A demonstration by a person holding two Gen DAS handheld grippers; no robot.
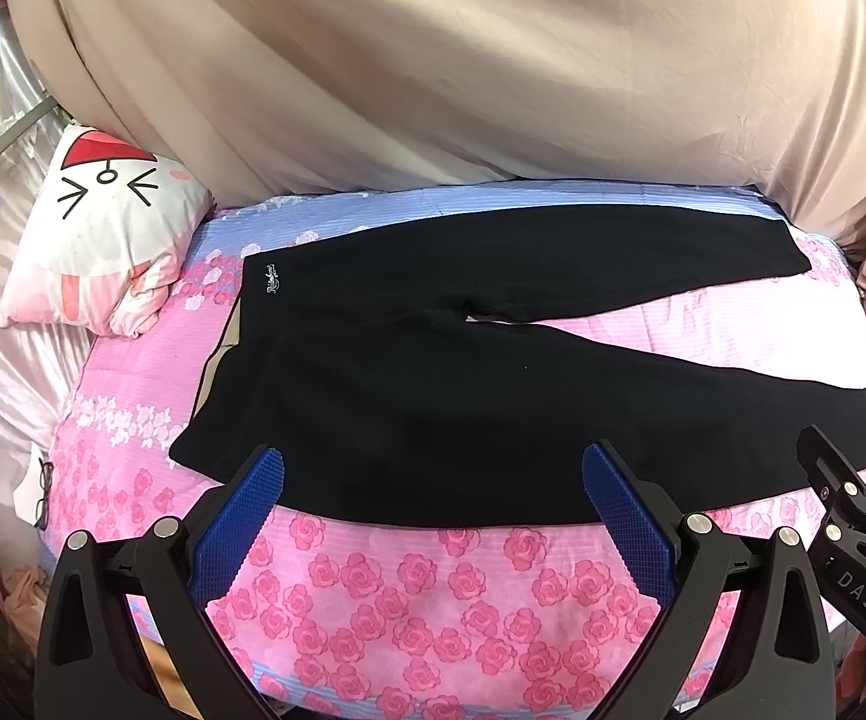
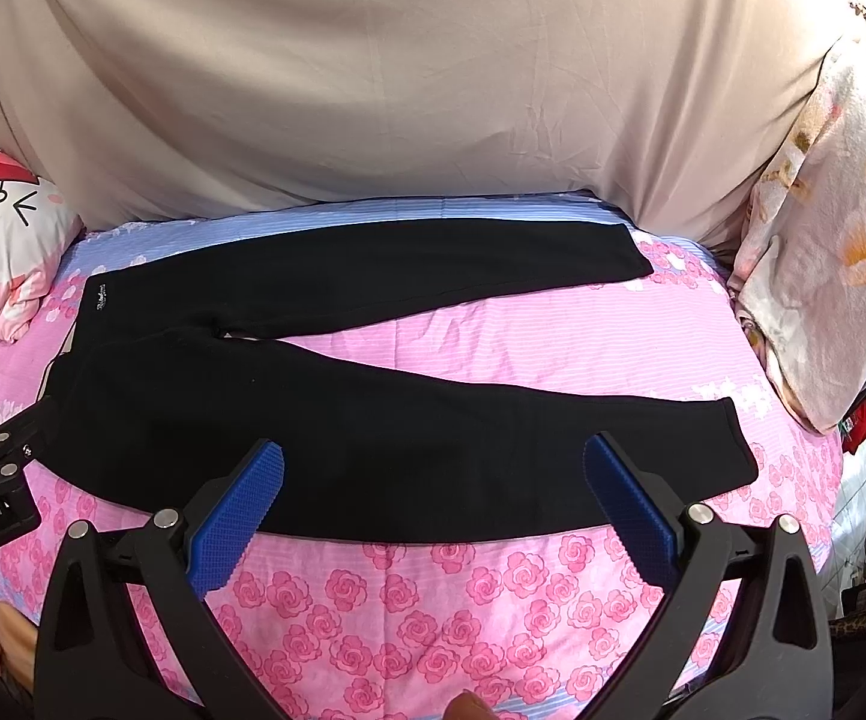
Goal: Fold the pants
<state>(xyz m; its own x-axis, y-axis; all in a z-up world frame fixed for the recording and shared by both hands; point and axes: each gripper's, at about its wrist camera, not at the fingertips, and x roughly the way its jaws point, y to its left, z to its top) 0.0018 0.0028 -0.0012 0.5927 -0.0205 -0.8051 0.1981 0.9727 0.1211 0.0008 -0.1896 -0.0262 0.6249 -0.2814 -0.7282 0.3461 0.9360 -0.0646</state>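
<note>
Black pants [image 1: 408,396] lie flat on the pink rose-print bedspread [image 1: 420,600], waistband to the left, both legs spread apart toward the right. The same pants [image 2: 336,420] fill the middle of the right wrist view. My left gripper [image 1: 433,474] hovers open over the near edge of the waist end, nothing between its blue pads [image 1: 246,516]. My right gripper [image 2: 433,474] hangs open above the near leg's lower edge, its pads [image 2: 625,504] empty. The right gripper's black body [image 1: 853,516] shows at the right edge of the left wrist view.
A cartoon-face pillow [image 1: 102,228] sits at the bed's far left corner. A beige sheet [image 1: 463,60] hangs behind the bed. A floral bundle of bedding [image 2: 823,240] is piled at the right. Glasses [image 1: 42,492] rest off the left edge. A fingertip [image 2: 469,708] shows at the bottom.
</note>
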